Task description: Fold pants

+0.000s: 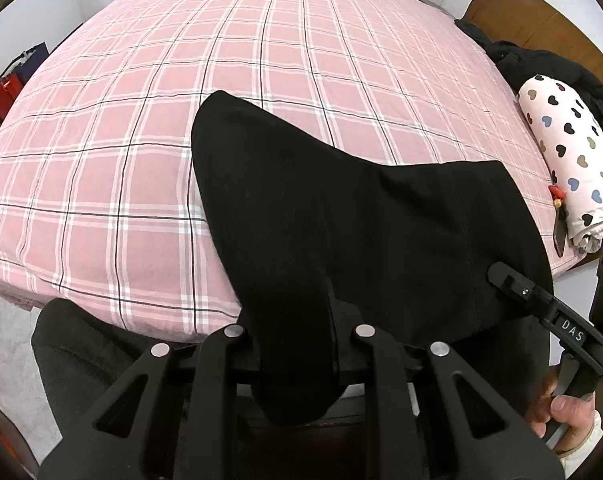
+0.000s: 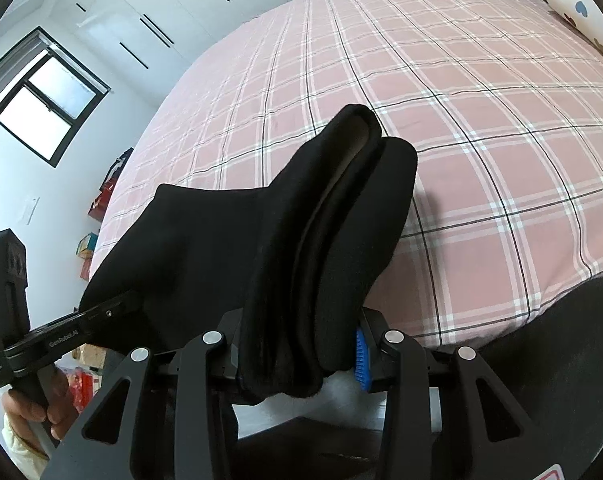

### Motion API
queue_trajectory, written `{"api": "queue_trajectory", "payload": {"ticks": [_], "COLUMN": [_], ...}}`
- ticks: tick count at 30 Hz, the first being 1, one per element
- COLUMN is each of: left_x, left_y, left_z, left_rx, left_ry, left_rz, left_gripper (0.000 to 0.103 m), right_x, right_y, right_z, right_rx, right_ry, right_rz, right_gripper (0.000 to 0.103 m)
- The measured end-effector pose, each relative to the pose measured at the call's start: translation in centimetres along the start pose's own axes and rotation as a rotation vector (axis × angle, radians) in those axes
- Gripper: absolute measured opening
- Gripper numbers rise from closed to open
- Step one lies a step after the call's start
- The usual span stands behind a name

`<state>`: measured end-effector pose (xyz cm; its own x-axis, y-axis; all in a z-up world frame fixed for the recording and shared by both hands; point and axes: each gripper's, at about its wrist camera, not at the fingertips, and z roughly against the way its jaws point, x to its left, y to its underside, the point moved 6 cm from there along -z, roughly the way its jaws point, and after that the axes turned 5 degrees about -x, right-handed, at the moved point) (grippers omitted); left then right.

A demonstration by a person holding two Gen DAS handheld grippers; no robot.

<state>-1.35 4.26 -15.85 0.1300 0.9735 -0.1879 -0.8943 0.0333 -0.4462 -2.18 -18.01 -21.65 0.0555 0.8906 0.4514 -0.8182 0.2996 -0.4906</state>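
Black knit fabric fills both wrist views: the pants point(image 1: 341, 208) hang bunched between my two grippers, lifted just above the near edge of the bed point(image 1: 141, 120) with its pink plaid sheet. My left gripper point(image 1: 297, 344) is clamped on one gathered end, the cloth running straight through the closed fingers and drooping below them. My right gripper point(image 2: 301, 344) is clamped on a thicker stack, several folded layers pinched against the blue pad point(image 2: 361, 360) on one finger. Judgement on risks: the right-hand bundle is thick and the layers look loosely stacked, so an inner layer could slide out if I pull sideways, leaving the fold uneven. The span between the grippers sags, and if I lower it without keeping tension, it may land creased or doubled under itself. I am working at the mattress edge; setting the fabric down too close could let the weight of the drooping part drag the whole garment off toward the floor. Black on black makes the seams and hems hard to read, so I cannot tell which end is the waistband; a misjudged alignment is likely. The heart-print rolled bedding point(image 1: 573, 160) and the dark clothing point(image 1: 541, 64) near the wooden headboard point(image 1: 521, 12) sit well apart.
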Motion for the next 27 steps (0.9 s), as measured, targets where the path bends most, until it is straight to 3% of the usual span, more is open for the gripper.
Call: {"api": "queue_trajectory", "payload": {"ticks": [27], "left_x": [-1.3], "left_y": [-0.9], "left_z": [2.6], "left_rx": [-0.049], "left_ry": [0.000], "left_rz": [-0.023], "left_gripper": [0.019], "right_x": [1.8], "right_y": [-0.5], "right_z": [2.0], "right_rx": [-0.035], "right_ry": [-0.053], "right_rz": [0.024], "right_gripper": [0.037]}}
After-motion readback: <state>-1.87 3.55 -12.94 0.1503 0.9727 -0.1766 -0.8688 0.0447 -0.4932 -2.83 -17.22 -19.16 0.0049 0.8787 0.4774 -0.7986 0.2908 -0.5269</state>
